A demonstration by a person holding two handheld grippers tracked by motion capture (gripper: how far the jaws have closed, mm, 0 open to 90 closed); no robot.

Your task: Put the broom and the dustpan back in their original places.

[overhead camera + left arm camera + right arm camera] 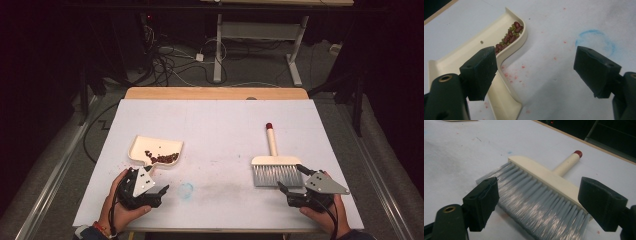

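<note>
Apparently you are resting both tongs, left (150,187) and right (295,181), spread wide and holding nothing. Red and green beans (162,158) are lying in the cream plastic dustpan (142,146); the grey-bristled cream brush (272,165) is lying on the white desk (220,130), so sweeping looks finished.

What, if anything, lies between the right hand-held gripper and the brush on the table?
Nothing visible. The right hand-held gripper is open, jaws apart just over the grey bristles of the brush, with no object between them.
</note>
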